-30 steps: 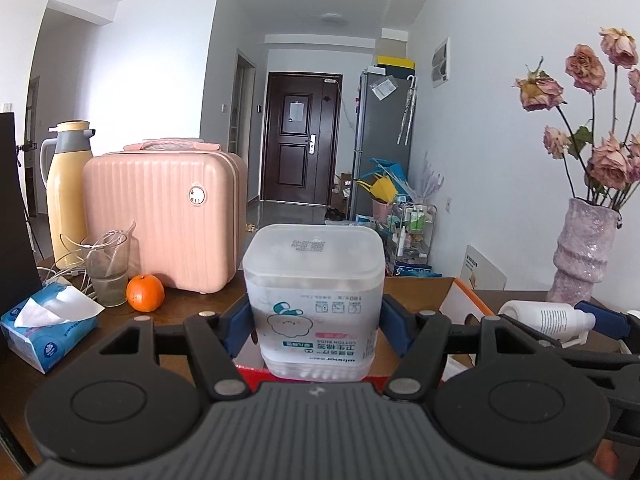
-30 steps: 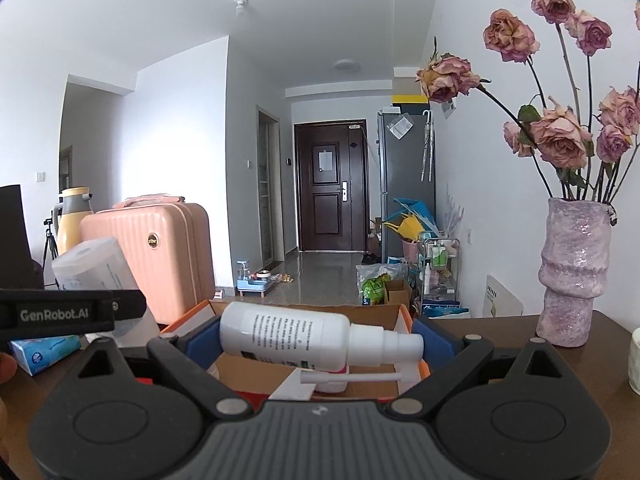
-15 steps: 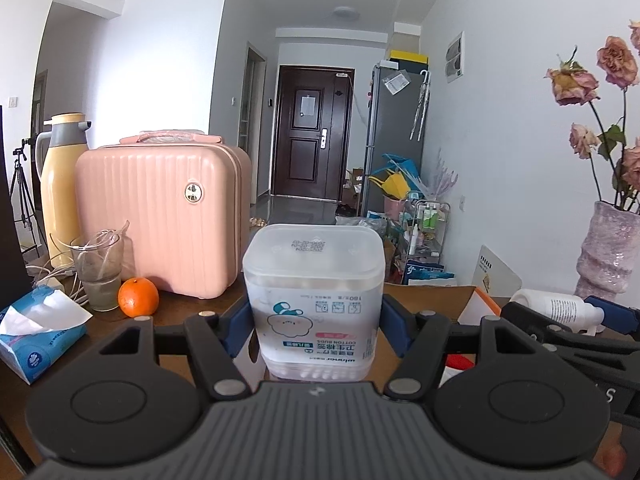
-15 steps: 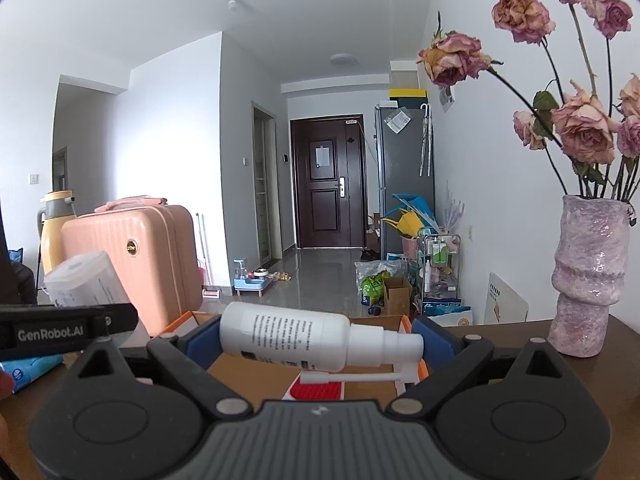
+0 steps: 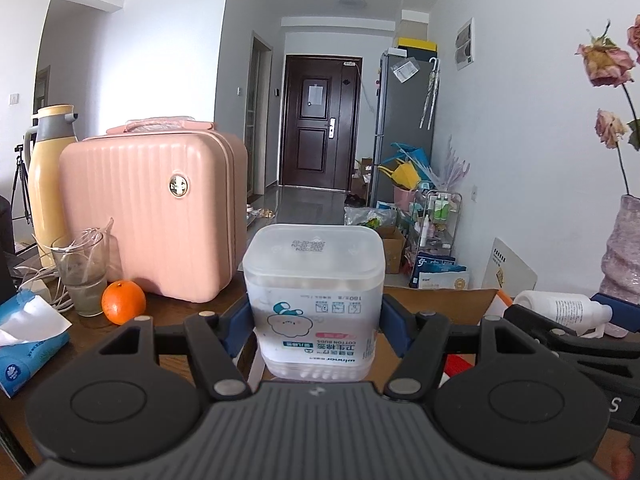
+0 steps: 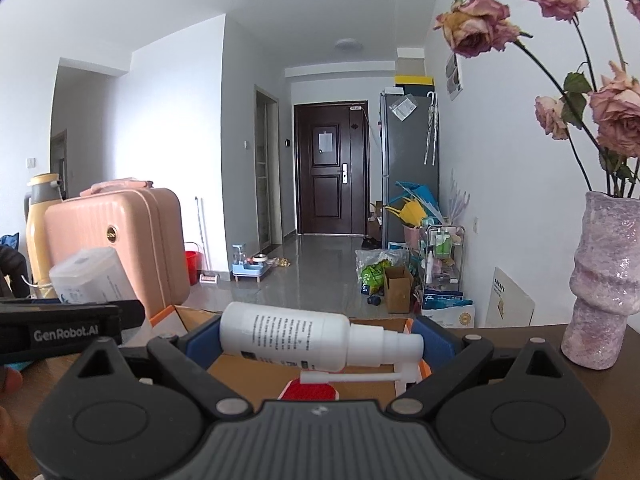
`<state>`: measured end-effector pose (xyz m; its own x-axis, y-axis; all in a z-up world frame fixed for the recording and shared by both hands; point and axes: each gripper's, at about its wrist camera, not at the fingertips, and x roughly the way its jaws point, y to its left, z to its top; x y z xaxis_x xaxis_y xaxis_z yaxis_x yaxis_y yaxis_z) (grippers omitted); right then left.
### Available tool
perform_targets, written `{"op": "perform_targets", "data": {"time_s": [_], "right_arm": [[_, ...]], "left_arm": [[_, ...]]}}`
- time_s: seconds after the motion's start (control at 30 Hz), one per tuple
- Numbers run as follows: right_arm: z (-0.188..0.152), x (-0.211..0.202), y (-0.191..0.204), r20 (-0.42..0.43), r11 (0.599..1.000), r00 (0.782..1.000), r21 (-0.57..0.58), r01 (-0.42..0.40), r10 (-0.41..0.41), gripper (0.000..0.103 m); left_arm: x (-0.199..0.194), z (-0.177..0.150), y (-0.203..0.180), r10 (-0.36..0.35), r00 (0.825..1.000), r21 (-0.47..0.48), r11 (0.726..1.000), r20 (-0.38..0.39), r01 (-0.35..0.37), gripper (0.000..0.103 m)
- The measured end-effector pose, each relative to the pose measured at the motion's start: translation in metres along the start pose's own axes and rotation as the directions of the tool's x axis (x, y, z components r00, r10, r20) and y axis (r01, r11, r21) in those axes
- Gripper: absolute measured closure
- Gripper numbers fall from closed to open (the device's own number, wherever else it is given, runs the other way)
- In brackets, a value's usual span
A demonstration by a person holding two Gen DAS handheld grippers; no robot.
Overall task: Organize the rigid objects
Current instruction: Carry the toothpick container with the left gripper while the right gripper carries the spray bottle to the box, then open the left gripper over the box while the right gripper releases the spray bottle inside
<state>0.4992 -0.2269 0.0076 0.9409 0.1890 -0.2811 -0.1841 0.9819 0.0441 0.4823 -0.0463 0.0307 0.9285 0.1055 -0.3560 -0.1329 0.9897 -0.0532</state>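
Both tongs have travelled forward over the surface (image 5: 168, 312) since a second ago: in the left wrist view the pink suitcase (image 5: 152, 216) and the orange (image 5: 123, 302) now sit larger and closer, the vase (image 6: 604, 280) has slid toward the right edge, and in the right wrist view the cardboard box (image 6: 260, 368) lies more directly under the fingers. The left tongs (image 5: 316, 320) clamp the cotton bud box (image 5: 314, 300), an upside-down translucent tub, with the blue pads (image 5: 394, 326) pressing on its two sides; the tub hangs above the near edge of the cardboard box, clear of the surface. The right tongs (image 6: 320, 340) grip the white spray bottle (image 6: 304, 340), which lies sideways across the pads with its nozzle end pointing right, held over the open box, where a red patch (image 6: 308, 392) shows beneath it. From the right wrist view the left tongs and their tub appear at the left edge, beside the suitcase; from the left wrist view the right tongs and the bottle appear at the right edge, near the vase of dried roses (image 6: 480, 28). To the left on the surface stand a yellow thermos (image 5: 48, 176), a glass (image 5: 82, 276) and a tissue pack (image 5: 28, 340). The orange sits just in front of the suitcase, beside the glass.
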Motion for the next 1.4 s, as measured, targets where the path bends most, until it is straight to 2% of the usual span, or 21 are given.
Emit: {"op": "perform_targets", "data": {"time_s": [0.3,0.63,0.77,0.8,0.83,0.9,0.97,1.4], "right_arm": [[0.002,0.034,-0.002,-0.073,1.0,0.997,-0.007,0.02,-0.021,0.005],[-0.003,0.054,-0.004,-0.107,1.0,0.994,0.006,0.027,-0.026,0.005],[-0.002,0.06,-0.009,-0.138,0.999,0.99,0.027,0.017,-0.013,0.005],[-0.003,0.062,-0.01,-0.154,0.999,0.988,0.042,0.006,0.001,0.005],[-0.004,0.063,-0.012,-0.166,0.999,0.986,0.05,0.002,0.006,0.004],[-0.006,0.066,-0.012,-0.188,0.999,0.982,0.051,0.013,-0.003,0.0],[-0.007,0.066,-0.011,-0.196,0.999,0.98,0.042,0.03,-0.022,0.0],[-0.008,0.062,-0.013,-0.194,0.998,0.98,0.04,0.058,-0.049,0.0]], "left_arm": [[0.029,0.0,-0.004,0.026,0.999,0.015,1.0,-0.029,-0.026,0.036],[0.054,-0.003,-0.008,0.048,0.996,0.035,0.998,-0.072,-0.046,0.036],[0.061,-0.005,-0.004,0.044,0.992,0.042,0.998,-0.121,-0.039,0.035],[0.061,-0.005,-0.004,0.05,0.991,0.048,0.998,-0.125,-0.044,0.027],[0.059,-0.005,-0.004,0.066,0.99,0.055,0.997,-0.125,-0.06,0.011],[0.053,-0.004,-0.002,0.09,0.991,0.059,0.995,-0.098,-0.085,0.0],[0.048,-0.002,-0.001,0.096,0.992,0.068,0.994,-0.08,-0.091,0.0],[0.047,0.0,0.006,0.114,0.988,0.055,0.993,-0.106,-0.109,0.0]]}}
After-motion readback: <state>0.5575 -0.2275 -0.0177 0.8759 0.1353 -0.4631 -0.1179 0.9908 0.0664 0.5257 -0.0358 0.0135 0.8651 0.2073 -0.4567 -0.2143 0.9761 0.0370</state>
